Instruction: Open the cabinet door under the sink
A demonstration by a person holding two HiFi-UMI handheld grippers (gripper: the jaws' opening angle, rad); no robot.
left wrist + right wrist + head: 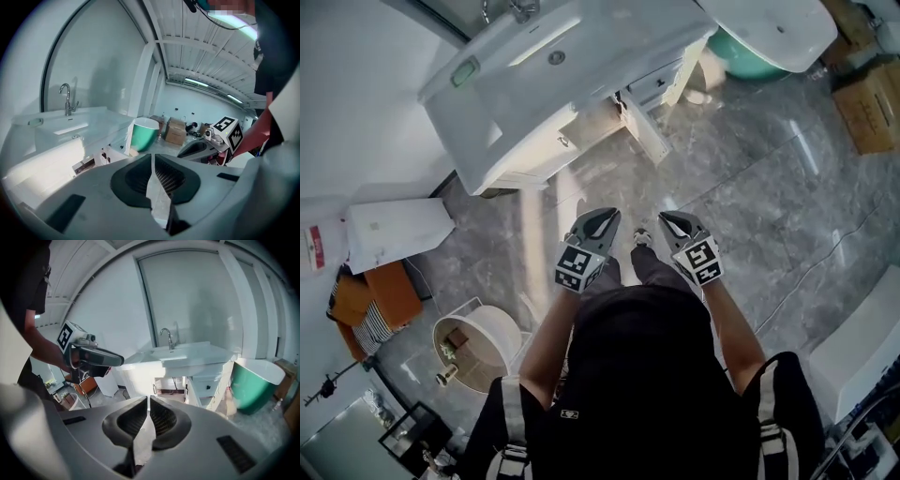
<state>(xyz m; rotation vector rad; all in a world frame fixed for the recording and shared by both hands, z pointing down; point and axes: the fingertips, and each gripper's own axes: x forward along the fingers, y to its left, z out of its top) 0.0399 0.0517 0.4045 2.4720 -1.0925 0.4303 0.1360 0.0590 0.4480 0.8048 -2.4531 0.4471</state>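
Left tool [602, 217] [153, 155]: jaws together, their tips meeting along a thin seam, with nothing between them. It is held in the air, low in front of the person, with its marker cube towards the body.
Right tool [675, 220] [148, 398]: jaws together in the same way and empty. It is level with the left tool and just beside it, and the two do not touch.
Where both point: towards the cabinet [546, 150], and well apart from it, with bare floor [750, 187] between.
Cabinet door [645, 129]: stands open, edge-on to the person and angled out over the floor. The dark inside of the cabinet shows to its left in the right gripper view.
Other door front: shut, on the left of the opening, with a small handle [565, 141].
Sink [534, 56] [187, 352]: a white basin on top of the cabinet, with a chrome faucet [168, 337] [67, 99] at its back edge.
Drawers [656, 84]: to the right of the open door, under the same basin.
Green tub [739, 54] [255, 385] [144, 133]: on the floor past the right end of the cabinet.
Cardboard box [867, 108]: on the floor farther right, well apart from the cabinet.
Floor: grey, marble-patterned and glossy.
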